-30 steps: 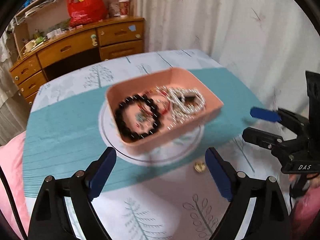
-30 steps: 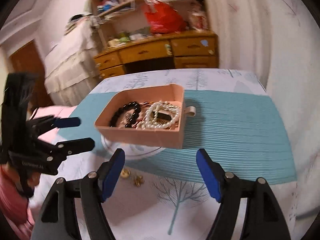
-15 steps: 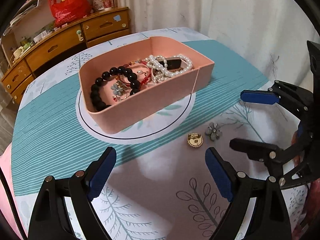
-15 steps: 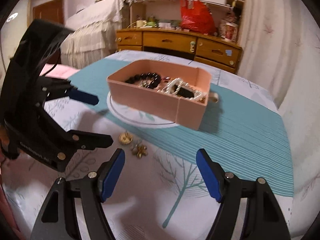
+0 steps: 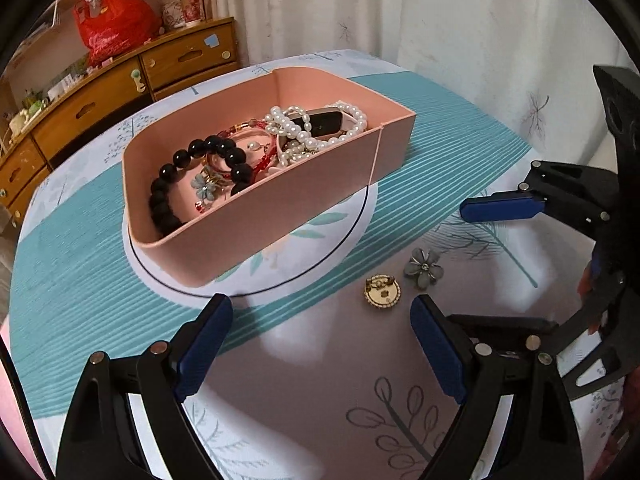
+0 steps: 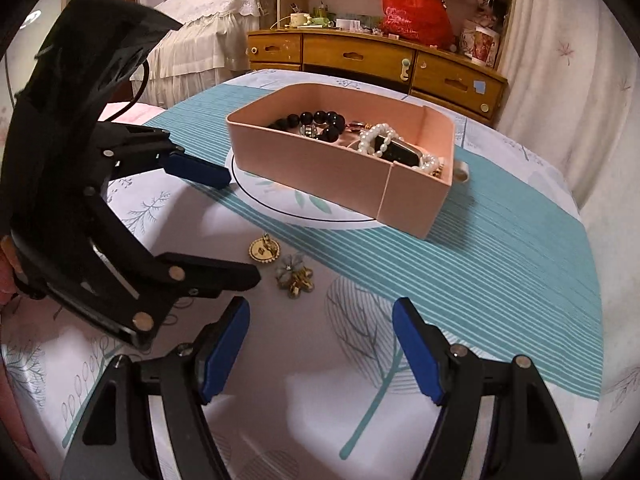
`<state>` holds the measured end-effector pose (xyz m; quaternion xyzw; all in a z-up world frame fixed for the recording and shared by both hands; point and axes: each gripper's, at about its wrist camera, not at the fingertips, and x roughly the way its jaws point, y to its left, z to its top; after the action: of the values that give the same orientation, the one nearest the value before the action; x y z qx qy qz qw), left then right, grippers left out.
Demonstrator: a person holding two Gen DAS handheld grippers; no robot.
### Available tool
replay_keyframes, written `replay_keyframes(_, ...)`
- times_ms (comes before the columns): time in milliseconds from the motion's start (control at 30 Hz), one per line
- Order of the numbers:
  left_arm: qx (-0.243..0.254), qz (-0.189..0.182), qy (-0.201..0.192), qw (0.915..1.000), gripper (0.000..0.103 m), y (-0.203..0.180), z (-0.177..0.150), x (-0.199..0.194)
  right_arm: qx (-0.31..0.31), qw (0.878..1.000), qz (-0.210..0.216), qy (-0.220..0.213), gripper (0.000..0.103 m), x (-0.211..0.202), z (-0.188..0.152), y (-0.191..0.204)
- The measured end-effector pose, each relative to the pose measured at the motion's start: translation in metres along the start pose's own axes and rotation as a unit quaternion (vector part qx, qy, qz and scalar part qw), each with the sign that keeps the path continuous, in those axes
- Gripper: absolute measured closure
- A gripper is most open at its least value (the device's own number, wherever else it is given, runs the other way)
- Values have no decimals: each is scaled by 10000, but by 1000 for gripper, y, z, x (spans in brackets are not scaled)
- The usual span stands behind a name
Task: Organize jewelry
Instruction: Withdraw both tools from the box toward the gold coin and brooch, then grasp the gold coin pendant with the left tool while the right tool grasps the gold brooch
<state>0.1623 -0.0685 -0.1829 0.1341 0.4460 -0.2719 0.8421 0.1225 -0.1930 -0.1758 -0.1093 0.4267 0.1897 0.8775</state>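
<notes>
A pink tray [image 5: 304, 204] [image 6: 320, 168] on the round table holds a black bead bracelet [image 5: 200, 168] [image 6: 316, 120], pearl strands [image 5: 316, 128] [image 6: 384, 140] and other pieces. Two loose pieces lie on the cloth in front of it: a round gold brooch [image 5: 382, 291] [image 6: 263, 249] and a grey flower brooch [image 5: 424, 267] [image 6: 295, 276]. My left gripper [image 5: 320, 344] hangs open over the cloth, just left of the gold brooch. My right gripper [image 6: 320, 344] is open too, just short of the flower brooch. Nothing is between either pair of fingers.
The tablecloth [image 6: 500, 248] is white with a teal striped band and a white circle under the tray. A wooden dresser [image 5: 120, 80] with a red bag [image 5: 116, 24] stands behind the table. A white curtain [image 5: 440, 20] hangs to the right, a bed [image 6: 208, 28] to the far left.
Both grippers have come down and closer to the table, rolling as they went. The tray and the two loose brooches look larger and nearer. Both stay open.
</notes>
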Motion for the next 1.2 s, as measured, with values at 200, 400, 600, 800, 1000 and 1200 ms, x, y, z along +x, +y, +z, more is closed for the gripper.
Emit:
replay_keyframes(200,-38,37,-123,9999,0,4,4,7,153,9999,-33,72,18,3,0,-5)
replay_keyframes(400,-126,66,-128,9998,0,7,3,8,416,9987,-213,212,0,9,2,-13)
replay_keyframes(600,-125,66,-127,9998,0,8,4,8,404,9987,-227,206,0,8,1,-12)
replay_keyframes(800,-164,99,-128,9997,0,9,3,8,405,9987,-226,207,0,9,1,-12)
replay_keyframes(1000,-222,140,-132,9996,0,10,3,8,412,9987,-218,207,0,8,1,-12)
replay_keyframes(1200,-224,114,-139,9996,2,10,4,8,411,9987,-219,206,0,8,1,-12)
